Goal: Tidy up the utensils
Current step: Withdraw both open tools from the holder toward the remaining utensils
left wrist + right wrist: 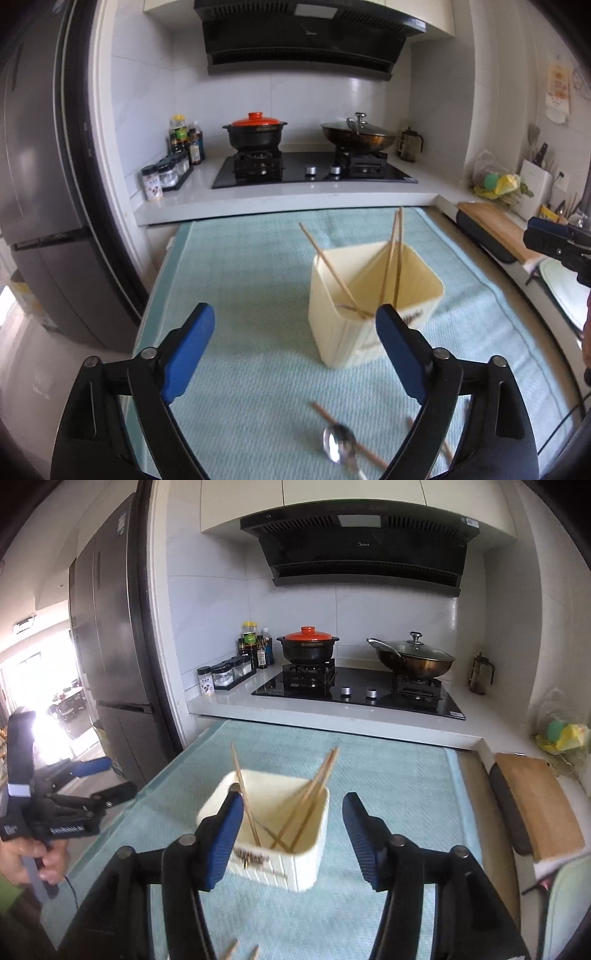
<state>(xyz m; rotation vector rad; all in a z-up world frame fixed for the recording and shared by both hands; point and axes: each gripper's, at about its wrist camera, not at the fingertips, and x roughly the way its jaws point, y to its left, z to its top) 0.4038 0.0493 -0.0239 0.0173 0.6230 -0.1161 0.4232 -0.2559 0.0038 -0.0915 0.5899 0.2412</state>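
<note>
Both-wise empty: left gripper and right gripper jaws spread wide. Holder upright on mat, three chopsticks inside; spoon, blurry, probably overlies a loose chopstick — grabbing could drag both or tip holder.

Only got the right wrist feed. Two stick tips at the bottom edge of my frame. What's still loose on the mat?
Observer: A metal spoon lies on the mat, on the near side of the cream bin.
Operator: Touching anything?
Observer: It crosses one loose chopstick. A second chopstick lies apart, to its right.
Operator: Left gripper?
Observer: The left gripper has its fingers wide open, with nothing between them.
</note>
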